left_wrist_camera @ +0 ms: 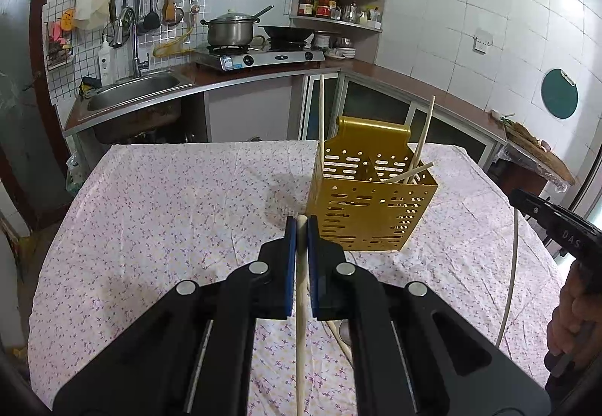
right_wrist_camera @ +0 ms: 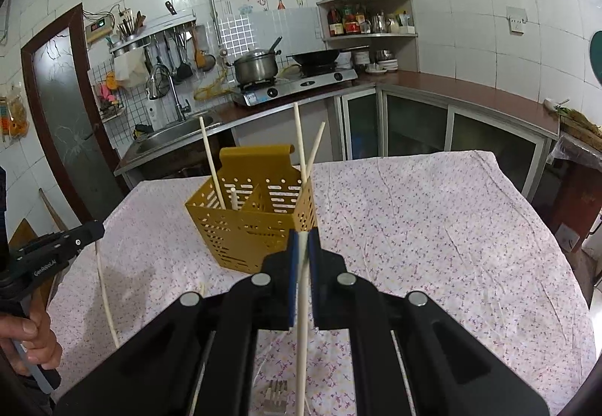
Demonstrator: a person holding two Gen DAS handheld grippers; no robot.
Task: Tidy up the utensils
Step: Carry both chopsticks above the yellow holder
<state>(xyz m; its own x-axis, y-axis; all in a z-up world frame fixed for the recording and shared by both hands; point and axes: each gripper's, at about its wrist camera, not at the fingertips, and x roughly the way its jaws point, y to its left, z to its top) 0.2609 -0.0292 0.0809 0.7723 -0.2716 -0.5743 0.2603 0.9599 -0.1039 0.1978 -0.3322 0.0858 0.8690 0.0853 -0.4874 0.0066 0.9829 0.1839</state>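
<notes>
A table (left_wrist_camera: 150,212) fills both views, draped in a creased white cloth (right_wrist_camera: 432,227) printed with small purple sprigs. Behind it run a brown counter, a steel sink (left_wrist_camera: 131,92) and a gas stove with a lidded steel pot (left_wrist_camera: 229,28) and a dark wok.

Toward the table's far edge stands the caddy (left_wrist_camera: 370,205), a gold metal box punched with slots, split by a divider into compartments, with a tall rolled-top back plate. Several pale, thin round chopsticks (right_wrist_camera: 210,160) lean upright in it, and one lies slanted across its rim.

The left gripper (left_wrist_camera: 301,224), black with blue pads, is clamped on a cream chopstick (left_wrist_camera: 300,322), just short of the caddy's near corner. The right gripper (right_wrist_camera: 303,239) pinches another chopstick (right_wrist_camera: 302,340), close before the caddy's near wall. A metal fork (right_wrist_camera: 274,395) lies on the cloth by the near edge.
</notes>
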